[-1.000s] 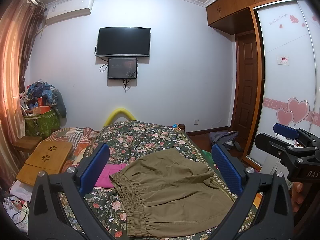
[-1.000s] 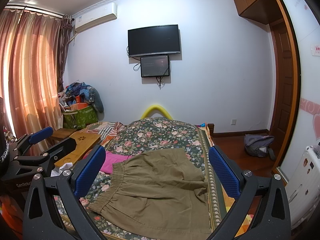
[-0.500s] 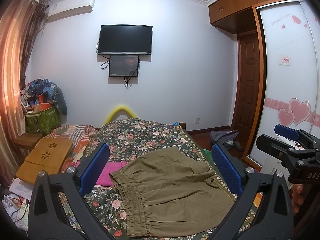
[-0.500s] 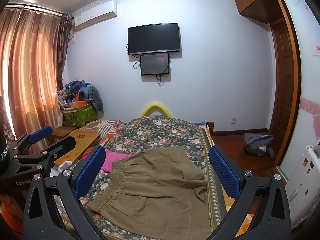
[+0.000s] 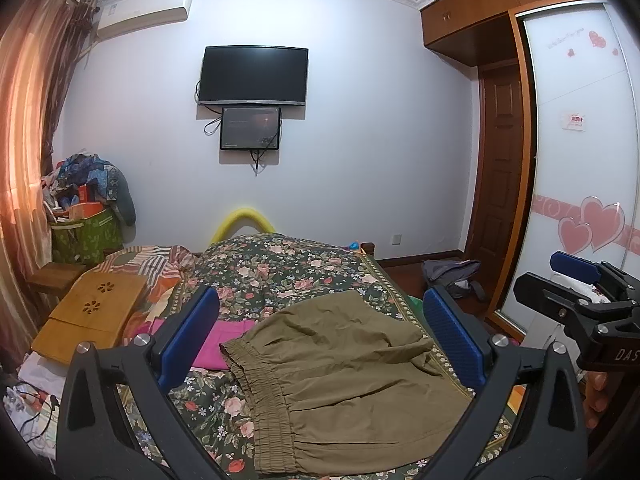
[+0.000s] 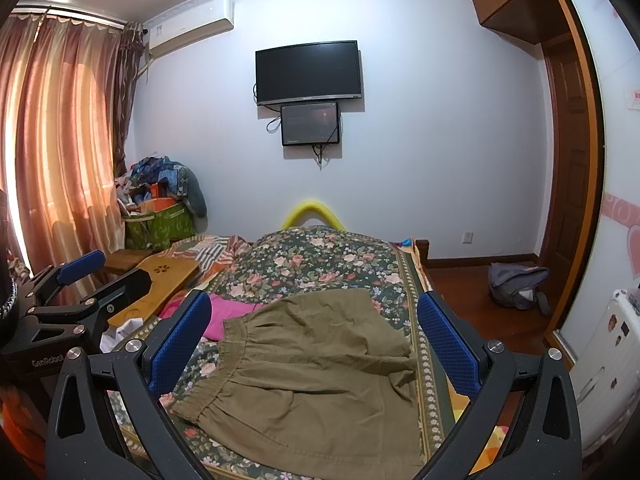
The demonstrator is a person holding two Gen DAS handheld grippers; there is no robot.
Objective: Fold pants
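Note:
Olive-brown pants [image 5: 344,384] lie spread flat on the floral bedspread [image 5: 280,268], elastic waistband to the left. They also show in the right wrist view [image 6: 312,376]. My left gripper [image 5: 320,340] is open and empty, held above the pants. My right gripper [image 6: 312,344] is open and empty too, also above them. The right gripper shows at the right edge of the left wrist view [image 5: 580,292]. The left gripper shows at the left edge of the right wrist view [image 6: 72,292].
A pink garment [image 5: 224,340] lies beside the waistband. A wooden lap tray [image 5: 92,316] sits at the bed's left. A green bag of clothes [image 5: 86,232] stands in the corner. A grey bag [image 6: 516,284] lies on the floor by the wardrobe [image 5: 580,160].
Both views have tilted slightly down and nearer the bed. The pants have not moved and both grippers stay open.

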